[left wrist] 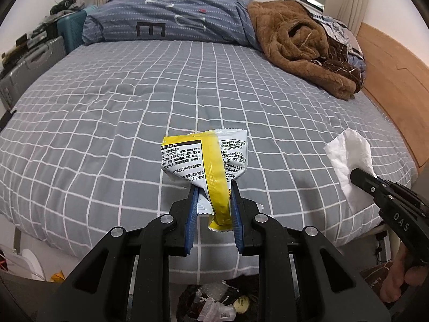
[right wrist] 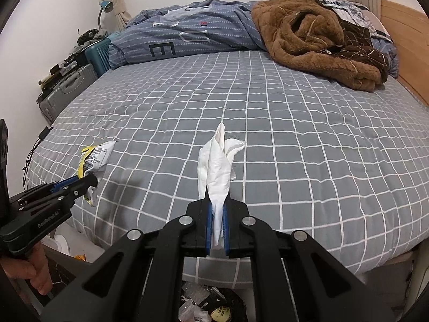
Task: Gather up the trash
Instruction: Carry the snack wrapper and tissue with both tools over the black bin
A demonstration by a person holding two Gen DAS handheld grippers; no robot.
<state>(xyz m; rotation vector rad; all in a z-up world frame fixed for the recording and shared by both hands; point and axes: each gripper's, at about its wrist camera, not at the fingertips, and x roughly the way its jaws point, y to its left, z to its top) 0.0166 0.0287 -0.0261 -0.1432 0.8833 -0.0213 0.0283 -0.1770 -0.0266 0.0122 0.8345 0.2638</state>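
Note:
My left gripper (left wrist: 214, 187) is shut on a white and yellow snack wrapper (left wrist: 198, 158) and holds it above the near edge of the bed. It also shows in the right wrist view (right wrist: 89, 179) with the wrapper (right wrist: 96, 158). My right gripper (right wrist: 217, 201) is shut on a white tissue (right wrist: 218, 166), held upright over the bed's near edge. The tissue (left wrist: 351, 155) and right gripper (left wrist: 359, 175) show at the right of the left wrist view. A trash bin (left wrist: 214, 303) with wrappers sits on the floor below both grippers (right wrist: 211, 306).
The bed (right wrist: 295, 134) has a grey checked sheet. A blue duvet (right wrist: 193, 37) and a brown blanket (right wrist: 316, 40) lie at the far side. Suitcases (right wrist: 69, 88) stand left of the bed. A wooden headboard (left wrist: 388, 61) is on the right.

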